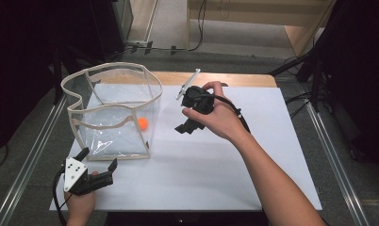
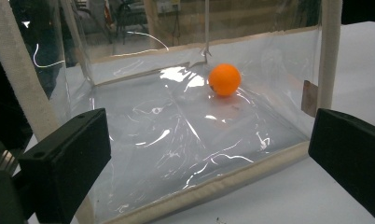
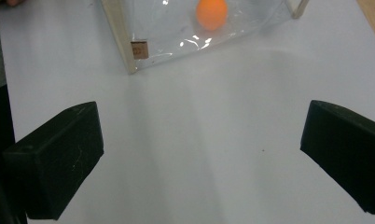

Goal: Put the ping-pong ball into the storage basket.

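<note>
Bag [image 1: 113, 110] of clear plastic with cream cloth trim stands open-topped on the white sheet [image 1: 201, 174] that covers the table, toward the left and far side. Inside it an orange ball [image 1: 143, 124] lies on the bottom, near the bag's right wall. In the left gripper view the ball [image 2: 224, 80] sits toward the far right corner of the crinkled clear floor, close to the cream edge strip, and a small brown tag [image 2: 309, 98] is fixed low on the near right corner post.

The left gripper [image 1: 99, 161] is at the near left corner of the sheet, held by the left hand [image 1: 81, 202], its jaws spread wide with nothing between them and pointing at the bag's near wall, just short of it. A grey plate [image 1: 74, 173] sits on top of it.

The right gripper [image 1: 184, 128] is held by the right hand [image 1: 215, 115] over the middle of the sheet, right of the bag and apart from it. Its jaws stand wide with nothing between them, angled down toward the sheet. In the right gripper view the bare sheet lies between the jaws, and beyond them are the bag's corner with the tag [image 3: 139, 49] and the ball [image 3: 211, 14] behind the clear wall.

A strip of bare wood [image 1: 216, 78] shows along the table's far edge.
</note>
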{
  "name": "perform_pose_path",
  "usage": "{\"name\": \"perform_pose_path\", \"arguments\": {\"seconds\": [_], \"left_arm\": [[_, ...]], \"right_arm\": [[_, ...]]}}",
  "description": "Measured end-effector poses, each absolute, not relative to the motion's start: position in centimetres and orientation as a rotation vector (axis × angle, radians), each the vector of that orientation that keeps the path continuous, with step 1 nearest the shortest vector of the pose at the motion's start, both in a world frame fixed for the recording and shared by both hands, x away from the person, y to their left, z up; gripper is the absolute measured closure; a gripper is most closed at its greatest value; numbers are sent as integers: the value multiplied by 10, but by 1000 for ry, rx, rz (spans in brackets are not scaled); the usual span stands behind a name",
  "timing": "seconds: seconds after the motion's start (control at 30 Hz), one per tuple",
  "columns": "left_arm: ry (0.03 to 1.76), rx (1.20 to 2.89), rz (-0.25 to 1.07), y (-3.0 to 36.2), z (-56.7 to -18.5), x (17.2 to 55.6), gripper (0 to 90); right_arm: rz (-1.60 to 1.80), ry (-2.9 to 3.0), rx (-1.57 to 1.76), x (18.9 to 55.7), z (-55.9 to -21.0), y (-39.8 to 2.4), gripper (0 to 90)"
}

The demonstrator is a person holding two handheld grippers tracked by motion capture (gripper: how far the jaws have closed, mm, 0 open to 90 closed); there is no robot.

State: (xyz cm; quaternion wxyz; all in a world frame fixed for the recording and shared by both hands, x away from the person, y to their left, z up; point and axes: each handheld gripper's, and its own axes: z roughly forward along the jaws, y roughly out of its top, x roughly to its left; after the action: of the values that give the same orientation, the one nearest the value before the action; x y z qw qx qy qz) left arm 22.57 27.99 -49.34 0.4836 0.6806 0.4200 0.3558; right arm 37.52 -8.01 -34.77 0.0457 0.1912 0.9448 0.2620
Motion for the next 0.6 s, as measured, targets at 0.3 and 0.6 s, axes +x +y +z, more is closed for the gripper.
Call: {"name": "perform_pose_path", "arguments": {"seconds": [0.3,0.6], "left_arm": [[1029,1659,868,280,-493,226,0],[1032,1656,868,280,-494,226,0]], "right_arm": [[807,2884,607,364,-366,-98,0],[855,2864,621,353,-377,-111,0]]}}
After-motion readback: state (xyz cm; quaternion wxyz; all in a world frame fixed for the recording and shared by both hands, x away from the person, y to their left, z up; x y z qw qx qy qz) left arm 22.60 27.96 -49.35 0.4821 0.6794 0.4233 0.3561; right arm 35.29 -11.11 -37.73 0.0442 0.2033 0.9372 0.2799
